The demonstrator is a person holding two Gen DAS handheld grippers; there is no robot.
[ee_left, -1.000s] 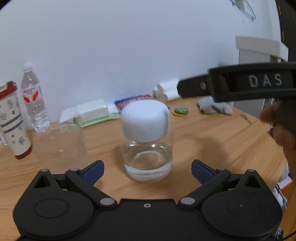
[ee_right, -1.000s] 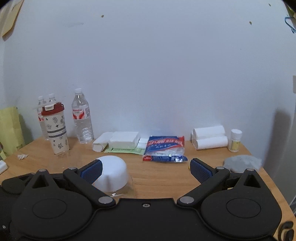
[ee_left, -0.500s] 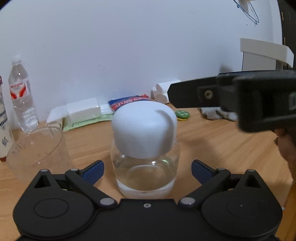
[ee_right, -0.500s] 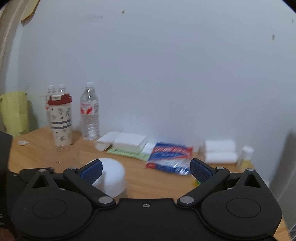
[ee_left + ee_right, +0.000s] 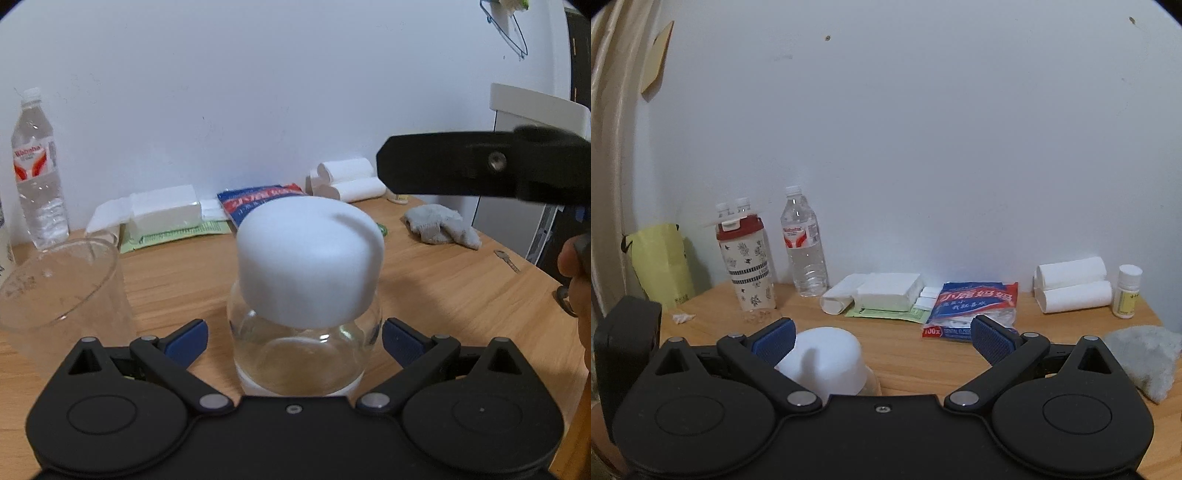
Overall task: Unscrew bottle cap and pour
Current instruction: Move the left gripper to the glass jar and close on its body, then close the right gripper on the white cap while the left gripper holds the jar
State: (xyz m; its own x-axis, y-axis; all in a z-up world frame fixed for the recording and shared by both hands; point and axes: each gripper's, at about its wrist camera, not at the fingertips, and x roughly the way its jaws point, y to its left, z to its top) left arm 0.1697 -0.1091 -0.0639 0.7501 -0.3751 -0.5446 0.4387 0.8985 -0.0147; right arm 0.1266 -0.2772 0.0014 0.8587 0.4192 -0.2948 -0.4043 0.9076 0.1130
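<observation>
One capped bottle, one cup; left gripper, right gripper both spread, empty.

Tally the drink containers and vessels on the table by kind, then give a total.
Capped glass bottle: 1
Clear cup: 1
Plastic water bottles: 3, two of them mostly hidden behind the tumbler
Red-lidded tumbler: 1
Total: 6

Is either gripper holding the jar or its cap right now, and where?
Nothing is held. The left gripper is open around the glass jar; the right gripper is open above the white cap.
</observation>
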